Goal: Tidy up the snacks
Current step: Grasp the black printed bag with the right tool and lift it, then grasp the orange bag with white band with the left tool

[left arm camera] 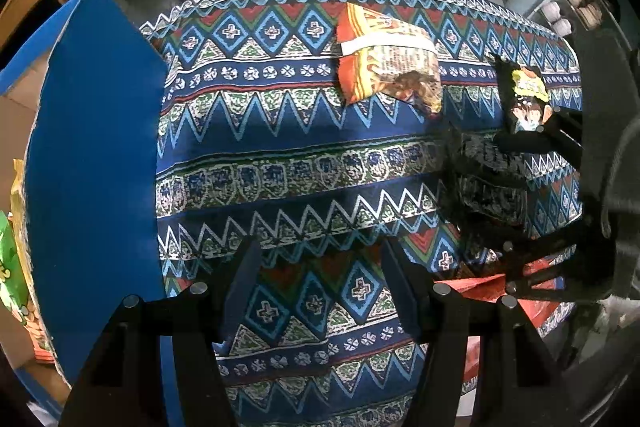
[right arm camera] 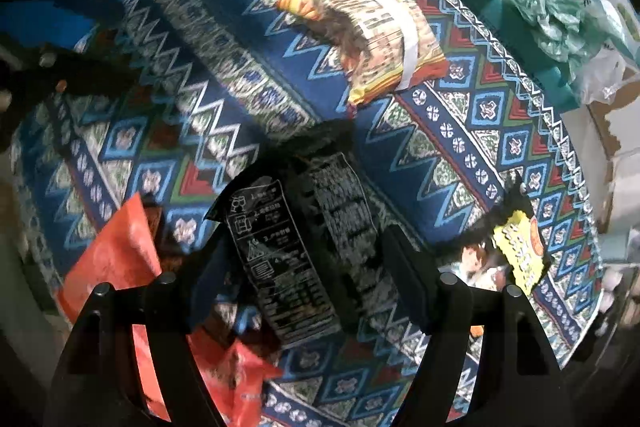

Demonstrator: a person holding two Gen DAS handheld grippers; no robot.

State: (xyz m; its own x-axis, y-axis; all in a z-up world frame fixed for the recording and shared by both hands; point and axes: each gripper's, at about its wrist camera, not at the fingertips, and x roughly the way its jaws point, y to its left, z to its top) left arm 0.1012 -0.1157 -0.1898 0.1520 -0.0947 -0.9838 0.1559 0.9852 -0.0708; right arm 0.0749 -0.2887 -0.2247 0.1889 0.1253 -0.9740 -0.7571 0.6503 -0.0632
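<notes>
- Snacks scattered across a patterned tablecloth (left arm camera: 280, 155), with a blue box (left arm camera: 96, 167) standing open at the left edge (most likely the place they are meant to end up).
- Inside that box, a green packet (left arm camera: 10, 267) and something orange beneath it, only partly in view at the picture's rim.
- Orange-and-yellow packet (left arm camera: 384, 63) lying flat on the far half of the cloth, well apart from both grippers and untouched.
- Left gripper (left arm camera: 320, 255) pointing straight down over bare cloth, near the box; fingers (left arm camera: 244, 275) spread, nothing between them. Probably parked there to stay close to the box and out of the other hand's way.
- Right gripper (right arm camera: 308, 239) lowered over a black packet (right arm camera: 296, 247) printed with white text, on the near right of the table; fingers (right arm camera: 404, 267) set wide, one along each long edge of the packet.
- Packet fills almost the whole gap, yet cannot tell whether the pads already press on it or only straddle it (blur hides the contact).
- Straddling across the narrow width looks deliberate: a grip there would keep a limp bag from folding.
- Red packet (right arm camera: 116, 255) just beside the black one on its near left, partly tucked under it; a dark packet with a yellow label (right arm camera: 516, 251) to the right, near the table edge.
- Judged stage: early to middle, with at least four packets not yet boxed.
- Risk: dragging the red packet along when the black one comes up.
</notes>
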